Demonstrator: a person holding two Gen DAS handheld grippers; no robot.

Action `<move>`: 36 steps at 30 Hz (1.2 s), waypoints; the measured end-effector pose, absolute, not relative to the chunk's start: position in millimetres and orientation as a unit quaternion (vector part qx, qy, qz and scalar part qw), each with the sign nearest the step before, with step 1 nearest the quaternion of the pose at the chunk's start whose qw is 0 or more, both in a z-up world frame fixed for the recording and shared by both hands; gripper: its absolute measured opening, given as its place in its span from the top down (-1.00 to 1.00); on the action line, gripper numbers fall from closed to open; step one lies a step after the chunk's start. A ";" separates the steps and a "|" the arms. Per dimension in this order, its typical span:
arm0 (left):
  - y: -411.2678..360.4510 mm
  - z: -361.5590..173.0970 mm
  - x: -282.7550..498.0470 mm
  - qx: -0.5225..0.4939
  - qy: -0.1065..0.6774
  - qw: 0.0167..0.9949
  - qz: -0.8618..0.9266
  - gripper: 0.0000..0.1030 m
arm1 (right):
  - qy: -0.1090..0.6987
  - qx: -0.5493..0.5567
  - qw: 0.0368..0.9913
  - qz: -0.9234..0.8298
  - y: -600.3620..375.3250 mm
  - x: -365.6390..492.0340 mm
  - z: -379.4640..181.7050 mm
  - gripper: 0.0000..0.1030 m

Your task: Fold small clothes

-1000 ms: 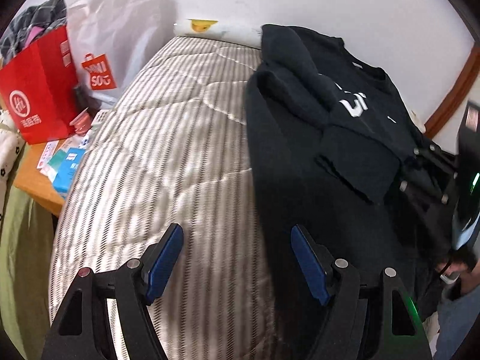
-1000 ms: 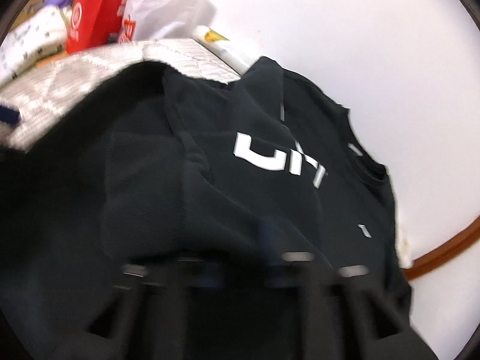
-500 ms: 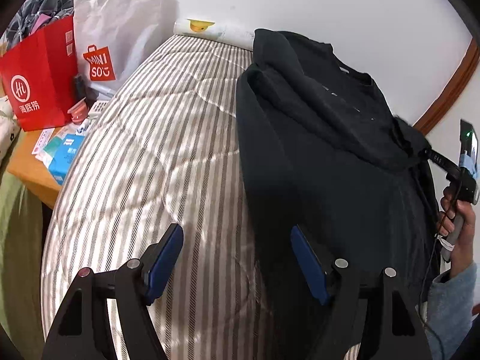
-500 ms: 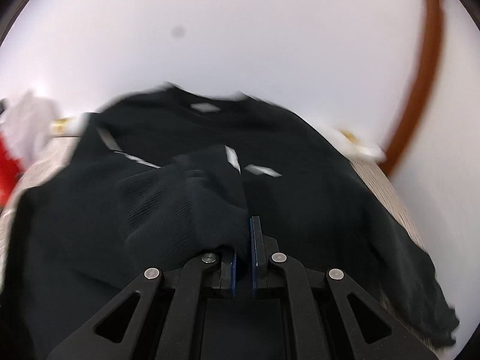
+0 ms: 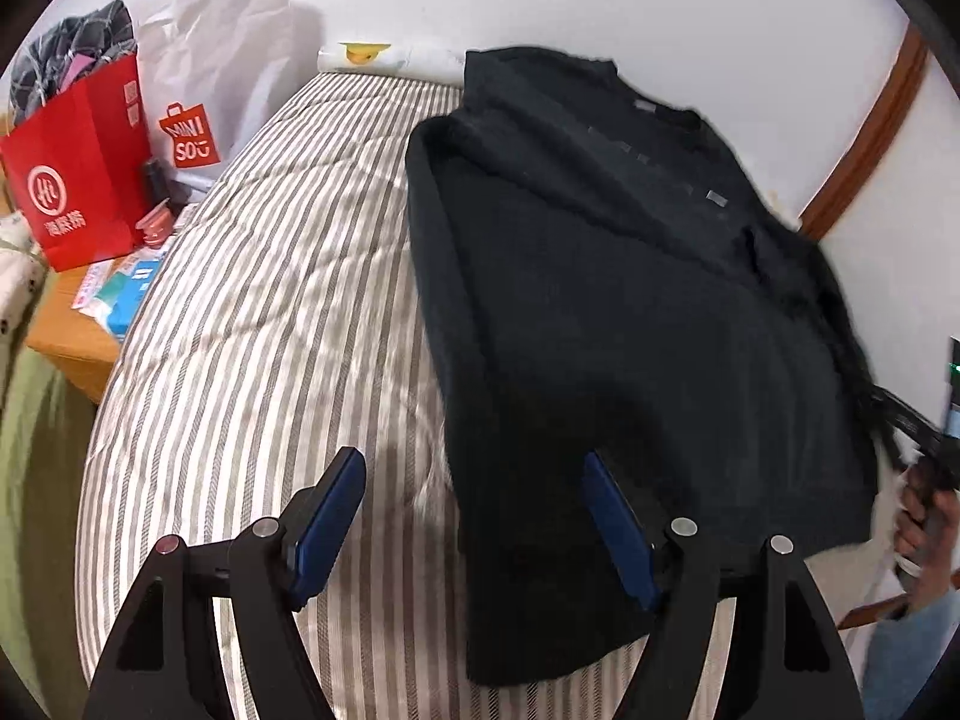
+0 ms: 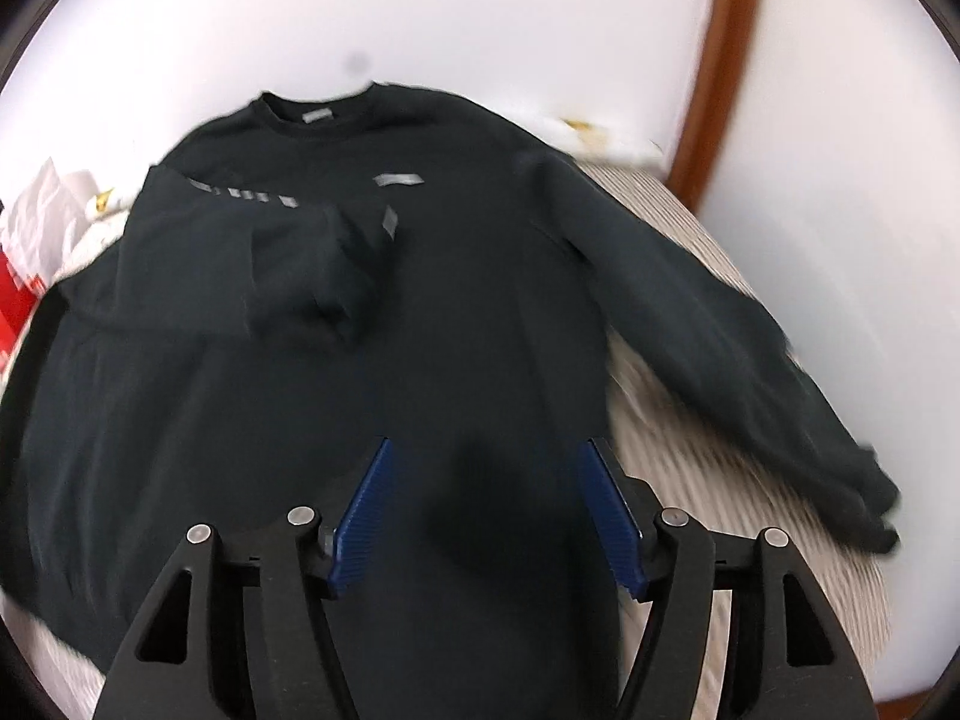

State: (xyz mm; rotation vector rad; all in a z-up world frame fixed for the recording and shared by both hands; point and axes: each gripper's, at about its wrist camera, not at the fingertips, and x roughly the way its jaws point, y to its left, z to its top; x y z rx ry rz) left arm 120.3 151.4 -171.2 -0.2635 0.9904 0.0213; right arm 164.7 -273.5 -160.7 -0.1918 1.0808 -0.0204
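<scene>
— Counted, left to right across the left wrist view?

— One red paper bag (image 5: 78, 174), one white shopping bag (image 5: 210, 78), one striped mattress (image 5: 270, 312), one black sweatshirt (image 5: 630, 312). Two grippers in all.

— Left gripper (image 5: 474, 516)?

— Spread wide, blue pads well apart, nothing clasped. Left pad above bare stripes, right pad above the sweatshirt's lower edge; hovering or brushing the cloth, hard to tell from here.

— Sweatshirt's position relative to it?

— Flat on the mattress, ahead and to the right, collar towards the wall, hem nearest the fingers.

— Right gripper (image 6: 489, 504)?

— Released as well, opened broadly, empty. Both pads over the lower body of the sweatshirt (image 6: 468, 312), contact unclear, picture blurred. Seen at the far right edge of the left view too, held in a hand (image 5: 927, 516).

— Sleeves, left to right in the right wrist view?

— One sleeve (image 6: 288, 264) folded across the chest, cuff lying on the body; the other sleeve (image 6: 738, 354) stretched out rightward over the mattress (image 6: 690, 450), well apart from the fingers.
</scene>
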 end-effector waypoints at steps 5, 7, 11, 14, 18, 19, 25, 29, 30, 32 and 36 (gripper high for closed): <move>138.1 -183.0 105.5 -0.068 0.466 0.881 0.043 -0.36 | 0.546 -0.069 0.835 0.009 -307.9 117.0 -169.6 -0.28; 140.0 -184.1 102.0 -0.087 0.463 0.881 0.037 -0.22 | 0.552 -0.058 0.832 0.018 -312.9 105.7 -174.3 -0.28; 143.9 -184.2 102.4 -0.111 0.457 0.882 0.036 -0.05 | 0.549 -0.048 0.834 0.034 -308.2 93.8 -181.0 -0.27; 141.6 -185.1 102.6 -0.113 0.457 0.882 0.027 0.29 | 0.554 -0.013 0.831 0.043 -310.4 98.4 -183.7 -0.15; 138.1 -184.9 102.8 -0.116 0.459 0.880 0.028 0.69 | 0.536 -0.031 0.843 0.030 -308.5 103.0 -182.5 0.61; 139.1 -184.5 102.0 -0.119 0.459 0.880 0.030 0.74 | 0.532 -0.028 0.845 0.036 -309.1 101.6 -180.3 0.72; 140.0 -180.8 85.7 -0.133 0.458 0.878 0.037 0.76 | 0.523 -0.029 0.850 0.051 -312.3 90.6 -163.5 0.79; 136.9 -176.0 67.2 -0.118 0.458 0.881 0.032 0.76 | 0.515 -0.053 0.854 0.052 -309.4 81.7 -152.8 0.79; 136.3 -174.8 62.5 -0.115 0.457 0.882 0.033 0.76 | 0.514 -0.054 0.854 0.054 -309.0 79.4 -149.8 0.79; 134.3 -172.0 51.9 -0.113 0.456 0.882 0.033 0.76 | 0.514 -0.059 0.854 0.058 -308.3 71.3 -144.7 0.79; 130.4 -171.4 29.2 -0.117 0.462 0.879 0.027 0.76 | 0.516 -0.071 0.852 0.064 -310.5 54.2 -139.8 0.79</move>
